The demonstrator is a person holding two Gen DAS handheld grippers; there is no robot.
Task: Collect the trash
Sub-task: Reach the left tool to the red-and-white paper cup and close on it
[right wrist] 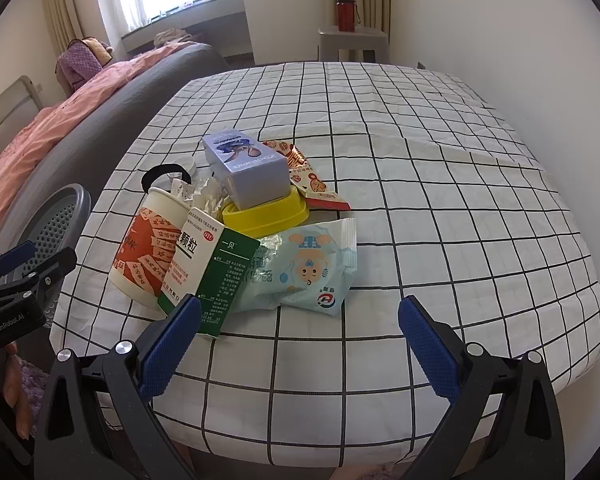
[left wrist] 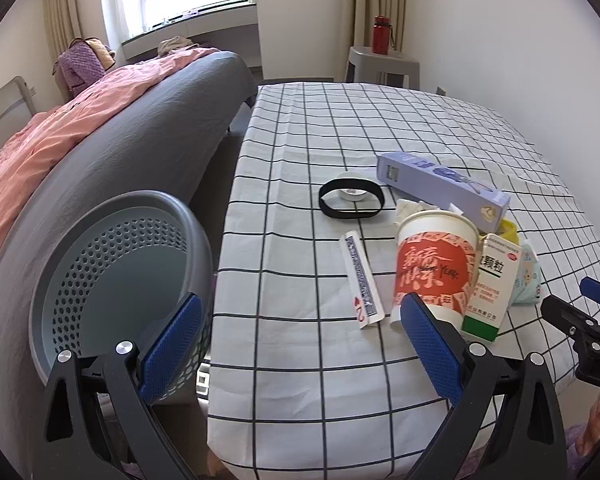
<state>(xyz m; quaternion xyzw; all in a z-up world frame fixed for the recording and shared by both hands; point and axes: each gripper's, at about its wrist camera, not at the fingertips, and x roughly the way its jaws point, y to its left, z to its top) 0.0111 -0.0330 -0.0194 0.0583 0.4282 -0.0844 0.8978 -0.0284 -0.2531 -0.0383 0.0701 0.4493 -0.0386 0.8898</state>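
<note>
From the left wrist view, the left hand-held gripper [left wrist: 300, 320] is spread wide and empty, held low at the near edge of the bench [left wrist: 300, 140]. The grey perforated basket [left wrist: 112, 264] sits beside the bench, just behind the gripper's left finger. Ahead and to the right of the gripper the trash is bunched together: a red-and-white paper cup [left wrist: 436, 264] just past the right finger, a green-and-white medicine box [left wrist: 490, 292] touching it on the far side, and a purple carton [left wrist: 444, 184] behind them. A narrow printed strip [left wrist: 362, 284] lies straight ahead, with a black band [left wrist: 350, 200] beyond it.

From the right wrist view, the right hand-held gripper [right wrist: 300, 320] is also spread and holds nothing. The medicine box [right wrist: 204, 272] stands just past its left finger, the cup [right wrist: 152, 248] further left, and a pale blue wipes packet [right wrist: 304, 268] lies directly ahead, touching the box. A yellow tray [right wrist: 268, 216] and the purple carton [right wrist: 248, 168] sit behind.

The pile looks untouched, so the first pick is probably next. The wipes packet seems the right gripper's easiest target: close on its loose edge, lift clear of the box, and avoid toppling the cup.
</note>
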